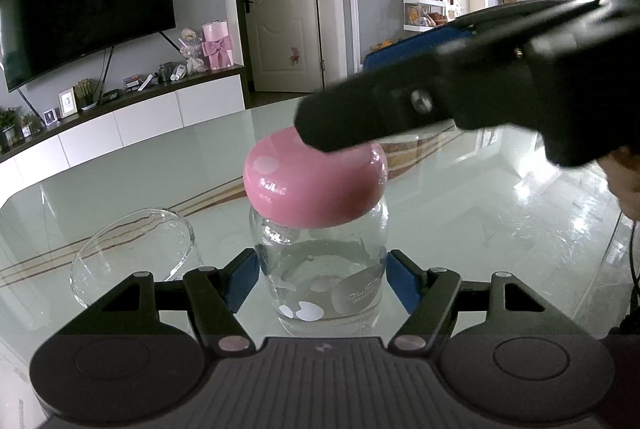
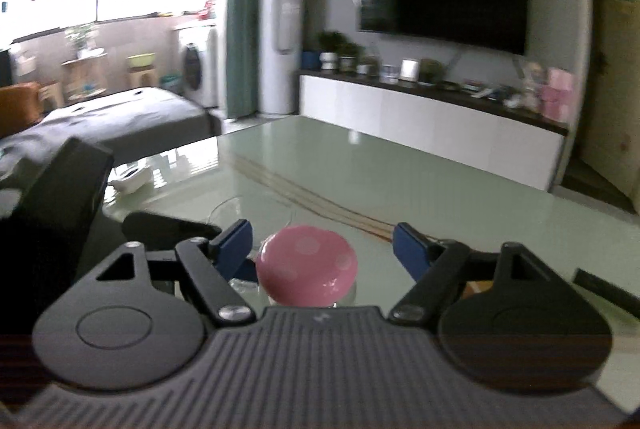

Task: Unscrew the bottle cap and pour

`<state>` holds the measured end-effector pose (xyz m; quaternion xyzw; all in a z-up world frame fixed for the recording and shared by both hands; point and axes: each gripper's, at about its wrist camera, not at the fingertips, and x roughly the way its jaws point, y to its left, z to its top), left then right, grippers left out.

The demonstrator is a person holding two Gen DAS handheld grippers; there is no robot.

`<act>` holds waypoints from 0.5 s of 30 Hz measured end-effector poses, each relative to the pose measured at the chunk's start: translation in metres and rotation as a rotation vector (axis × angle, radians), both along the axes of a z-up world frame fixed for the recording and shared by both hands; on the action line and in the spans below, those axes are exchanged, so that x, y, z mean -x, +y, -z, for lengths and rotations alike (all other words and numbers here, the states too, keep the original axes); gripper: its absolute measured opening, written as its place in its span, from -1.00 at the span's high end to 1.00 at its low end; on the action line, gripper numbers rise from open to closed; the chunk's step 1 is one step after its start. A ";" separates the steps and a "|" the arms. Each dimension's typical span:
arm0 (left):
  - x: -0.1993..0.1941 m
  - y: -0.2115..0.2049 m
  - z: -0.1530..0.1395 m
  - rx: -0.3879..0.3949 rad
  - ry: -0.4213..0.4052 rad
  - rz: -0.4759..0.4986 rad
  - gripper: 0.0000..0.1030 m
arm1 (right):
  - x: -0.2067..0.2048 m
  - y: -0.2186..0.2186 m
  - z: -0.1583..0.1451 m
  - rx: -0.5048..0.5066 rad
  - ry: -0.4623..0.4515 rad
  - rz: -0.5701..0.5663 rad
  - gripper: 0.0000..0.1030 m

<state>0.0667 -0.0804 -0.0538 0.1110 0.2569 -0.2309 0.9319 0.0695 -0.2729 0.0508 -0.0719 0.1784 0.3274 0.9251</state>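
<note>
A clear glass bottle [image 1: 324, 281] with a round pink cap [image 1: 316, 185] stands on the glass table. My left gripper [image 1: 322, 279] is shut on the bottle's body, its blue pads against both sides. My right gripper [image 2: 322, 249] hovers over the cap [image 2: 306, 265], jaws open, with a gap on each side of the cap. In the left wrist view the right gripper's finger [image 1: 360, 117] rests above the cap. An empty clear glass [image 1: 132, 253] stands left of the bottle.
The pale green glass table [image 1: 460, 221] spreads out all around. A TV cabinet [image 1: 120, 117] and a wall TV lie beyond the table's far edge. The person's hand [image 1: 624, 181] shows at the right.
</note>
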 end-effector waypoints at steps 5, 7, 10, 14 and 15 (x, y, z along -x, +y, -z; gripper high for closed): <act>0.000 0.000 0.000 0.001 0.000 0.000 -0.42 | 0.004 0.016 0.008 0.039 0.003 0.094 -0.53; 0.000 0.000 0.000 0.001 0.000 -0.001 -0.42 | 0.004 0.020 0.011 0.040 0.014 0.107 -0.53; 0.000 -0.001 0.000 -0.002 -0.001 -0.001 -0.41 | 0.002 0.025 0.015 0.051 0.026 0.113 -0.52; -0.001 -0.001 0.000 -0.002 -0.001 -0.001 -0.41 | -0.001 0.029 0.021 0.078 0.035 0.134 -0.51; -0.001 -0.001 0.000 -0.002 -0.001 -0.001 -0.41 | -0.002 0.029 0.021 0.076 0.041 0.136 -0.49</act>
